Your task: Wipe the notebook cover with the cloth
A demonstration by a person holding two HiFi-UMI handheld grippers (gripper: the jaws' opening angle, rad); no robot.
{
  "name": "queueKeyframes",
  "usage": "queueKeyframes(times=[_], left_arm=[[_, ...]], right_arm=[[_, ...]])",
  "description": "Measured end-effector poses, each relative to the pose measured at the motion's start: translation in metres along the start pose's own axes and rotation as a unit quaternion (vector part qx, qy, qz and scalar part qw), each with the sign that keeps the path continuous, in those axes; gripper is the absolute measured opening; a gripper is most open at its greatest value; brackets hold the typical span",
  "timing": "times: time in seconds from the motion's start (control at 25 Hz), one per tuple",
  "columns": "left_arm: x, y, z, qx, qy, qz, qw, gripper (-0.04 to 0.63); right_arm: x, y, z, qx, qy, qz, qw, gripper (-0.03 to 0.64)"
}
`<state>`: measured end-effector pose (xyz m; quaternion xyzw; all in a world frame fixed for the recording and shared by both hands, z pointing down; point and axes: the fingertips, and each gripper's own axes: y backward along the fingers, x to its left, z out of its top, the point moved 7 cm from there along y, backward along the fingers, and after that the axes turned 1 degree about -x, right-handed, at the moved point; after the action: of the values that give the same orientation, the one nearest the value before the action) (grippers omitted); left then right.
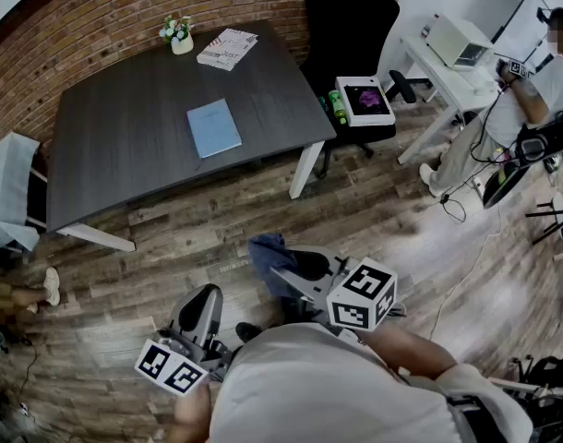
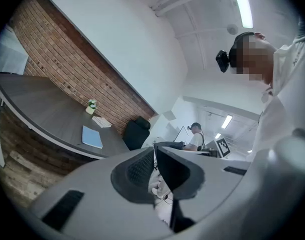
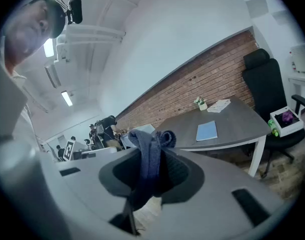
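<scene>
A light blue notebook (image 1: 213,127) lies flat near the front right of the dark table (image 1: 115,146); it also shows in the left gripper view (image 2: 92,137) and the right gripper view (image 3: 207,130). My right gripper (image 1: 283,268) is held low over the floor, well short of the table, shut on a dark blue cloth (image 1: 266,250) that sticks out past its jaws (image 3: 151,156). My left gripper (image 1: 201,309) hangs beside it on the left, shut with nothing between its jaws (image 2: 154,170).
A small flower pot (image 1: 179,36) and a magazine (image 1: 227,48) sit at the table's far edge. A black office chair (image 1: 355,40) holding a box stands right of the table. A person (image 1: 526,109) works at a white desk at the right. Cables lie on the wooden floor.
</scene>
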<state>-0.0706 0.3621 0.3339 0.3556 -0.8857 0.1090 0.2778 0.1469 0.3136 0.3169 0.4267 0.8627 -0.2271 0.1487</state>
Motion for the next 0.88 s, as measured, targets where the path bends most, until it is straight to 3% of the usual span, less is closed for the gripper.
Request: queueKeyframes(times=[0.88], left_arm=[[-0.021, -0.019, -0.016, 0.002, -0.002, 0.019, 0.9998, 0.028]], right_arm=[[-0.030, 0.022, 0.005, -0.008, -0.018, -0.010, 1.000, 0.101]])
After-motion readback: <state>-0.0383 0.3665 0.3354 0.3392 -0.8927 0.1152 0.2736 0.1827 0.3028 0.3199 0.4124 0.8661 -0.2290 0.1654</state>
